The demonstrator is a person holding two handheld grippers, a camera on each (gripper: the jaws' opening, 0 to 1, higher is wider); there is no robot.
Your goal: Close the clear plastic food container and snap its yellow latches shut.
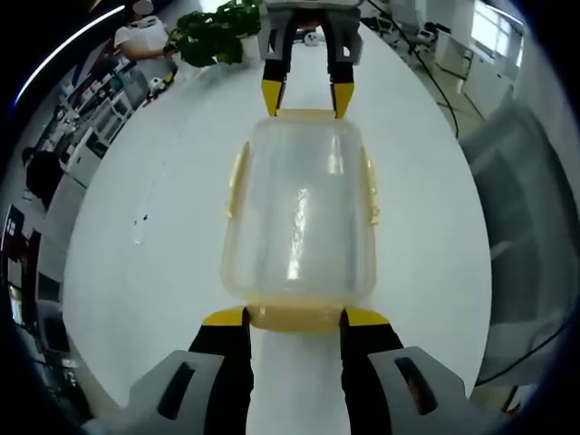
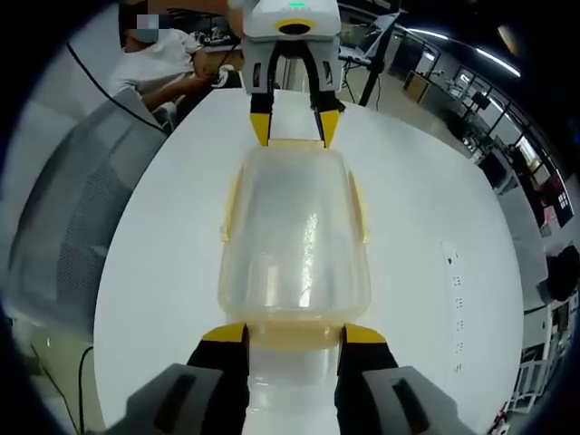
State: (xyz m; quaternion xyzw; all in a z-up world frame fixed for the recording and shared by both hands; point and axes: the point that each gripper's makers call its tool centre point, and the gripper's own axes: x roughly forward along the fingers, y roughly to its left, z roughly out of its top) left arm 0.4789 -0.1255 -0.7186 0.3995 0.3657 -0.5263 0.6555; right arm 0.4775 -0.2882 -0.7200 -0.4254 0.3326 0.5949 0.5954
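A clear plastic food container (image 1: 299,217) (image 2: 294,236) lies on the white table (image 1: 154,272) with its lid on top. Yellow latches (image 1: 371,190) (image 2: 230,213) run along both long sides. My left gripper (image 1: 296,317) is open at one short end, its yellow-tipped jaws flanking that end's yellow latch (image 1: 294,319). At the opposite short end my right gripper (image 2: 294,333) is open in the same way around the other end latch (image 2: 294,339). Each gripper also shows across the container from the other: the right gripper (image 1: 305,98) and the left gripper (image 2: 294,127).
A potted plant (image 1: 217,32) stands at the table's far end behind the right gripper. A grey mesh chair (image 1: 526,227) (image 2: 63,217) sits beside the table. A seated person (image 2: 168,63) is beyond the table. Shelves and office desks fill the background.
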